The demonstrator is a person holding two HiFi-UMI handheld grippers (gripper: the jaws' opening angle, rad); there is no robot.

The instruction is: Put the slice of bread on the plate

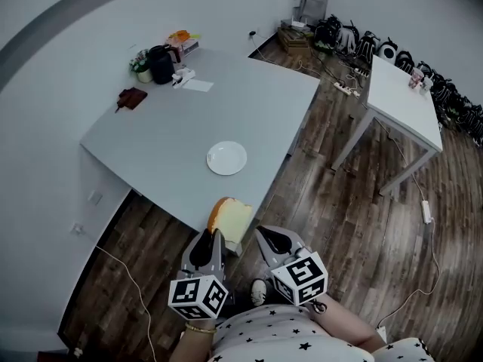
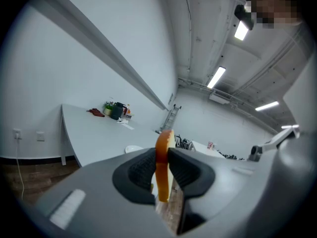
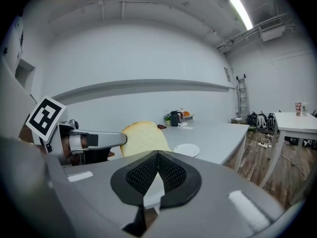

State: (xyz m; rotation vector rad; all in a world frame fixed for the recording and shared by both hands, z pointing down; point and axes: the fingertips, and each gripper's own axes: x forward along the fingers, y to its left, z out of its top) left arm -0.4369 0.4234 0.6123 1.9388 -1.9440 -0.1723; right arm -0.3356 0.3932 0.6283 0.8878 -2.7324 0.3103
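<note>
A slice of bread point(image 1: 232, 219) with an orange-brown crust stands on edge, just off the near edge of the grey table point(image 1: 166, 142). My left gripper point(image 1: 216, 237) is shut on its lower part. In the left gripper view the bread point(image 2: 164, 142) sticks up between the dark pads of the left gripper point(image 2: 162, 168). The round white plate point(image 1: 227, 157) lies empty on the table beyond the bread and is also seen as a plate point(image 3: 187, 149) past the slice point(image 3: 143, 137). My right gripper point(image 1: 262, 234) hovers right of the bread, shut and empty point(image 3: 157, 157).
A dark jug point(image 1: 161, 64), a small plant, papers and a brown wallet point(image 1: 133, 97) sit at the table's far corner. A second white table point(image 1: 404, 100) stands to the right over wooden floor with cables. Bags line the far wall.
</note>
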